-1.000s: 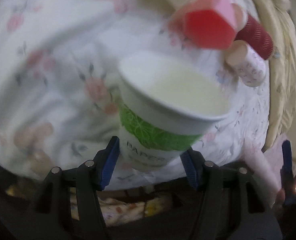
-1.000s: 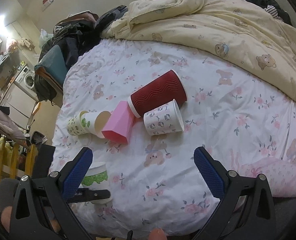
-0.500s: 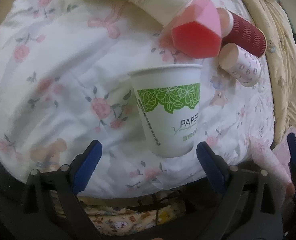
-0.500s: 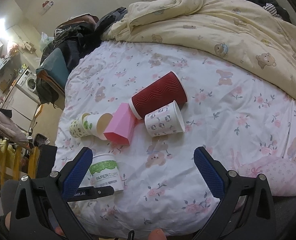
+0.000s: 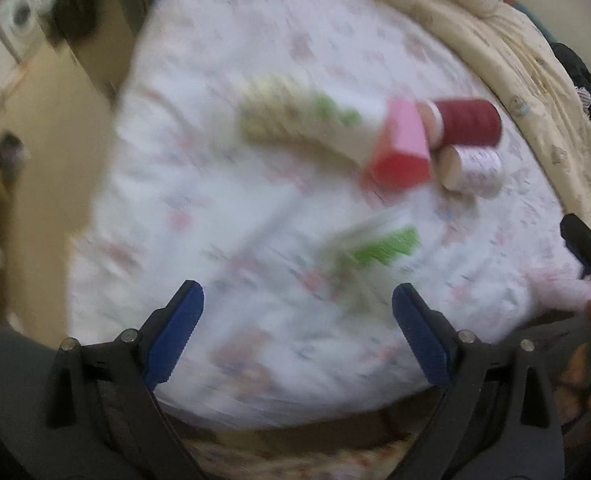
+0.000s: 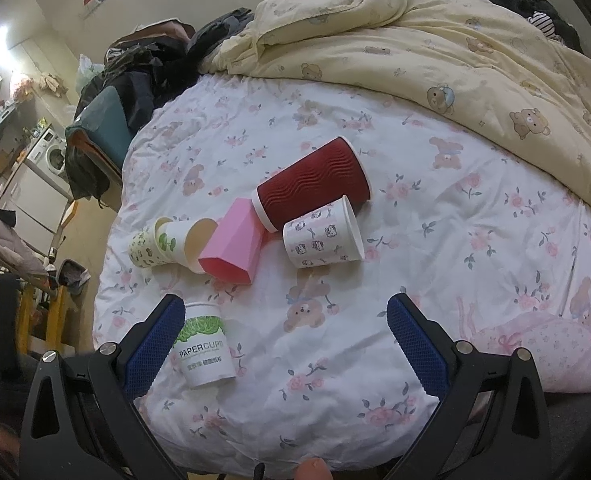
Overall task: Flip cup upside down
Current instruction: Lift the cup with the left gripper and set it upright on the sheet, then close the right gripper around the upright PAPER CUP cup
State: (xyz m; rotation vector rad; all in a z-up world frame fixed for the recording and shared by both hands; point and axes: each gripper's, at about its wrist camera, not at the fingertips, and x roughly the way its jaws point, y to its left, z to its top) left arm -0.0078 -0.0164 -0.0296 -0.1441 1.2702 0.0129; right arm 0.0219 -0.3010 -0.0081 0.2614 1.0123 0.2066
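A white paper cup with a green leaf band (image 6: 205, 350) stands on the floral bedsheet, wide rim down and base up, in the right wrist view. It shows as a blurred green and white smear (image 5: 369, 252) in the left wrist view. My left gripper (image 5: 297, 332) is open and empty, pulled back from the cup. My right gripper (image 6: 285, 350) is open and empty, and the cup sits just inside its left finger (image 6: 153, 346).
Several cups lie on their sides mid-bed: a dark red ribbed cup (image 6: 315, 184), a pink faceted cup (image 6: 233, 246), a white printed cup (image 6: 323, 236) and two nested patterned cups (image 6: 167, 242). A yellow bear quilt (image 6: 455, 48) lies behind. The bed edge (image 6: 107, 264) drops off at left.
My left gripper opened, let go of the green-banded cup and drew back fast, blurring its view. The cup now stands base up on the sheet. My right gripper stayed put.
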